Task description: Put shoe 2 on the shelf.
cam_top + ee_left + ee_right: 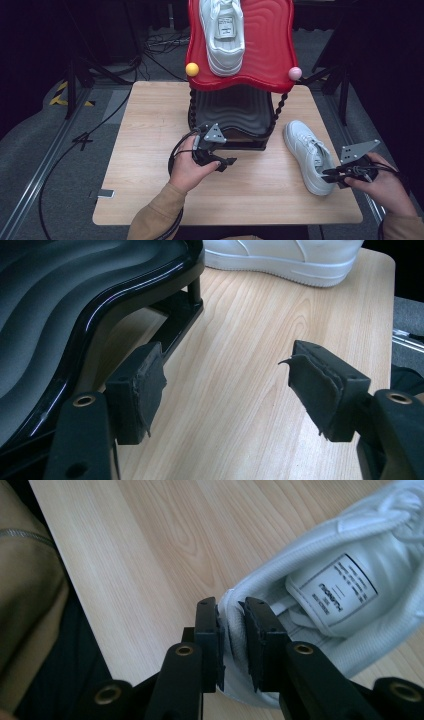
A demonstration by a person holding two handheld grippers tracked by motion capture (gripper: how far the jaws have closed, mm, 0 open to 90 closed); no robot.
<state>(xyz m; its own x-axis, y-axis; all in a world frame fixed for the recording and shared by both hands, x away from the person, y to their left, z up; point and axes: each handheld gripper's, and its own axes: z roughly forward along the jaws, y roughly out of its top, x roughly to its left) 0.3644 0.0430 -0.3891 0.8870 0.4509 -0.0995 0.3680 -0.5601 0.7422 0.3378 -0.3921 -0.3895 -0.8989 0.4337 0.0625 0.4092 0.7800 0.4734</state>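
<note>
A white sneaker (308,154) lies on the wooden table (150,165) at the right, toe pointing away from me. My right gripper (331,174) is shut on the rim of its heel collar (231,630), one jaw outside and one inside the shoe (345,595). A second white sneaker (223,32) rests on the red top shelf (267,45) of a wavy rack. My left gripper (226,163) stands open over bare table in front of the rack's black lower shelf (60,310), with nothing between its pads (142,385).
The rack has twisted black posts (192,107), a yellow ball (192,69) and a pink ball (295,73) at its corners. Cables trail on the grey floor (75,140) to the left. A tan sleeve (30,610) shows beside the table's near edge.
</note>
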